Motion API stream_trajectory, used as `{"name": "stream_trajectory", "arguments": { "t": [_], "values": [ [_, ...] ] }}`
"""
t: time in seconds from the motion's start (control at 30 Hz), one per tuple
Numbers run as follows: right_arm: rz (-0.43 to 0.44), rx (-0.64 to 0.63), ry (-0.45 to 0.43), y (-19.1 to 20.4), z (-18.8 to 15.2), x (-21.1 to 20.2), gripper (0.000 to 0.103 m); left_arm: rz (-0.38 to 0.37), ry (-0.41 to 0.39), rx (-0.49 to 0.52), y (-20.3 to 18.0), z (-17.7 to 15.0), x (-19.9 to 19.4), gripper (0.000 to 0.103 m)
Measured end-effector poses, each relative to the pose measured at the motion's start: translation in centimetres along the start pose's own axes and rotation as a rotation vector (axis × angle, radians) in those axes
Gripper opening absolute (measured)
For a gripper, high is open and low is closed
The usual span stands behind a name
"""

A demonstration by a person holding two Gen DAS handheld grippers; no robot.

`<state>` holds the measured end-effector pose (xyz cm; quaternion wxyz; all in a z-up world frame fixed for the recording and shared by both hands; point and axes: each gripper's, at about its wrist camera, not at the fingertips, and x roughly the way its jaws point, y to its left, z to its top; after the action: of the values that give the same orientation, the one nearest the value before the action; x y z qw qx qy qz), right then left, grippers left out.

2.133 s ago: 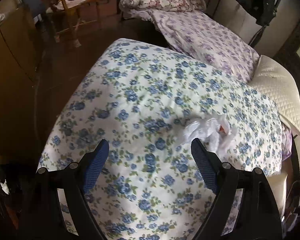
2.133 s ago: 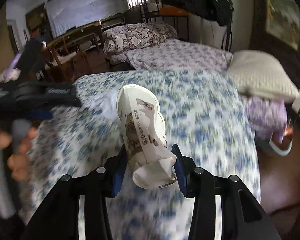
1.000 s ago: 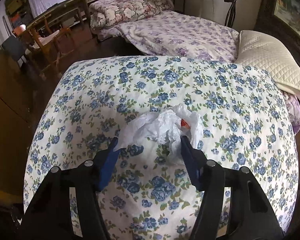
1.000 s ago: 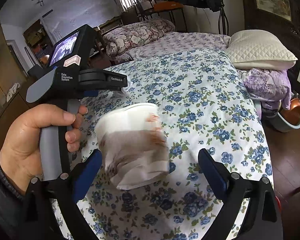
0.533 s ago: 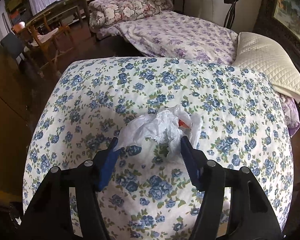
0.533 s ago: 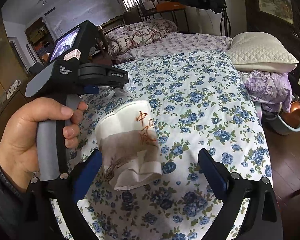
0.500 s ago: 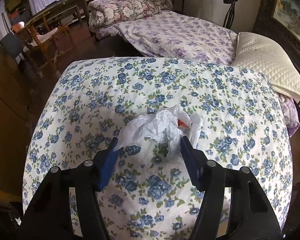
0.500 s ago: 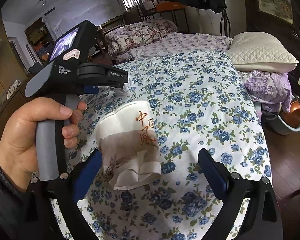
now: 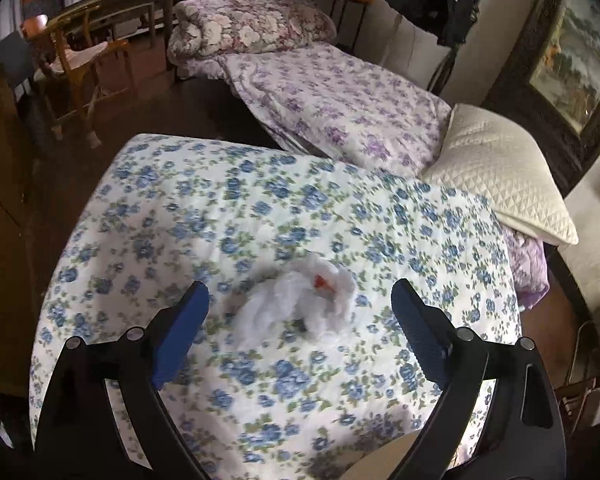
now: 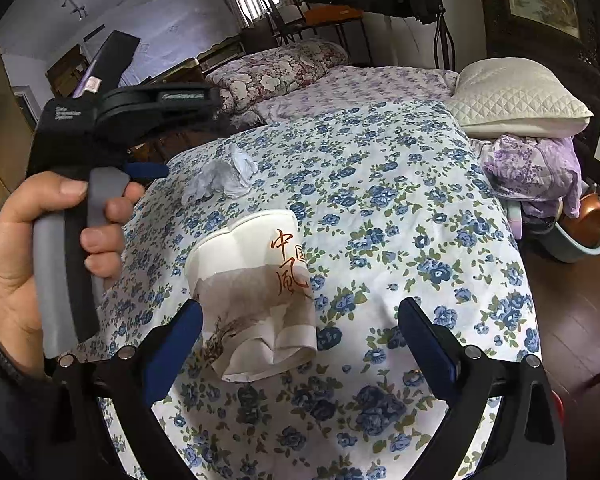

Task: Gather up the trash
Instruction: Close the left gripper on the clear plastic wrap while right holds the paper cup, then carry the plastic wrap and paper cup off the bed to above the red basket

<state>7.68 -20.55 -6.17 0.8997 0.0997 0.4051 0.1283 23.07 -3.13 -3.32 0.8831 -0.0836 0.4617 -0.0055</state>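
On the blue-flowered bedspread point(image 9: 172, 200) at 12 o'clock of my left gripper point(image 9: 300, 308), jaws just sprung wide off the crumpled white plastic bag point(image 9: 296, 304), which now lies loose, seemingly dropped, so collecting isn't done.

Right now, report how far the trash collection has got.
Done: nothing visibly collected. In hand: nothing. The left gripper, jaws just opened, straddles the crumpled plastic bag lying on the floral bedspread; the right gripper is open around the crushed paper cup. Left: both pieces, with no bin in view.
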Motion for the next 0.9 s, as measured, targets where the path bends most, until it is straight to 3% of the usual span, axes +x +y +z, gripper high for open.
{"name": "stream_trajectory", "arguments": {
  "t": [0.1,0.23,0.37,0.4,0.43,0.53,0.63,0.77,0.9],
  "values": [
    [-0.002,0.002,-0.017,-0.1,0.2,-0.4,0.096,0.049,0.011,0.032,-1.2,-0.1,1.3,0.089],
    [-0.009,0.015,-0.014,-0.7,0.2,-0.3,0.097,0.093,0.015,-0.02,-1.1,-0.3,2.4,0.089],
    [-0.008,0.03,-0.016,-1.0,0.3,-0.3,0.097,0.13,0.022,0.03,-1.5,-0.9,3.4,0.088],
    [-0.008,0.031,-0.016,-1.0,0.4,-0.3,0.097,0.133,0.02,0.039,-1.6,-1.1,3.7,0.081],
    [-0.009,0.028,-0.015,-1.0,0.4,-0.3,0.097,0.119,0.017,0.032,-1.4,-1.2,3.7,0.059],
    [-0.014,0.015,-0.006,-1.0,0.4,-0.1,0.097,0.074,0.022,0.007,-1.0,-1.5,3.3,0.027],
    [-0.003,-0.004,0.031,-0.7,0.3,0.8,0.097,0.113,-0.004,0.056,-1.0,-1.3,1.8,0.027],
    [-0.012,-0.051,0.101,0.4,0.2,2.9,0.098,0.11,-0.026,0.048,0.5,-0.8,-0.4,0.027],
    [-0.022,-0.107,0.116,1.9,0.9,4.2,0.098,0.12,-0.034,0.053,1.4,-0.8,-1.7,0.027]
  ]
}}
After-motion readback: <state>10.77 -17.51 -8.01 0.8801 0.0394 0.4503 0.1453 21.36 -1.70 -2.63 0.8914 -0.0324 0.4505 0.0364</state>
